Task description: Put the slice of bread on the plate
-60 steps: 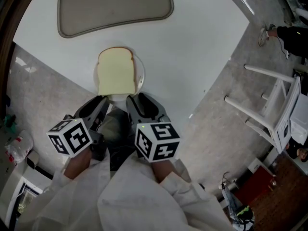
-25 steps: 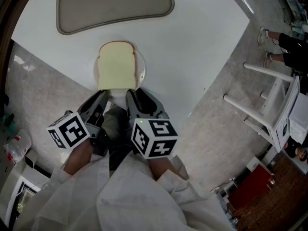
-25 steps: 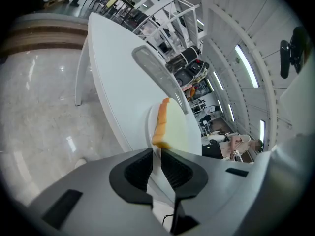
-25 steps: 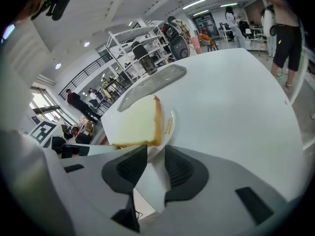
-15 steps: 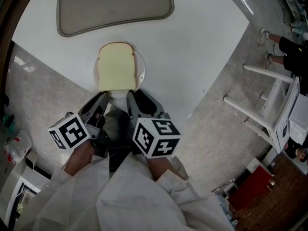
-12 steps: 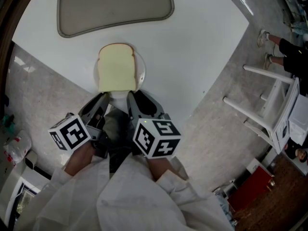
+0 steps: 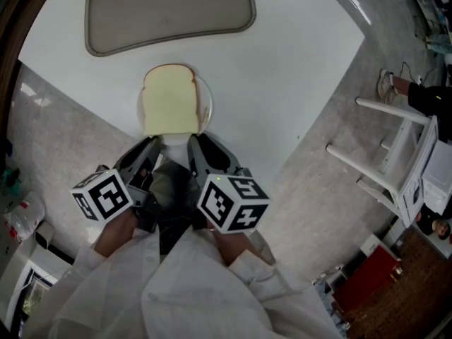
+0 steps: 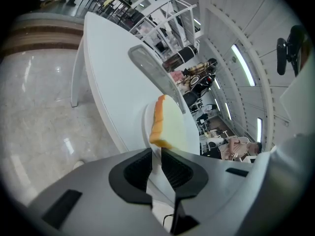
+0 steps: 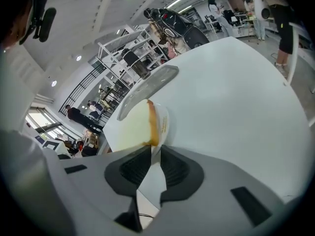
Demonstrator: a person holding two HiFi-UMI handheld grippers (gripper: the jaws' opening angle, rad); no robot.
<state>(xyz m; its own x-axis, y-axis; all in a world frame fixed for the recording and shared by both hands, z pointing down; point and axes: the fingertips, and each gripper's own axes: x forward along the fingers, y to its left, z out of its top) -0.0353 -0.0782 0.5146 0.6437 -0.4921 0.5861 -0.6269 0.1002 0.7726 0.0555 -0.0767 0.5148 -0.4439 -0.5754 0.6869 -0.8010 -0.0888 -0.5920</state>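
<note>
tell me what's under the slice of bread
A white plate sits under the slice of bread, only its rim showing; the bread covers the rest.

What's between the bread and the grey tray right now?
Nothing but bare white table. The head view shows that strip clear between the bread and the tray.

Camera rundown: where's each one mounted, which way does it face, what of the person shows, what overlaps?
Head view: on the head, steeply down at the table; left claw, right claw, white sleeves show.
Left gripper view: on the left claw, along its slightly parted, empty jaws toward the bread.
Right gripper view: on the right claw, likewise; jaws have just been closing, nothing between.
All share bread, plate, tray.
</note>
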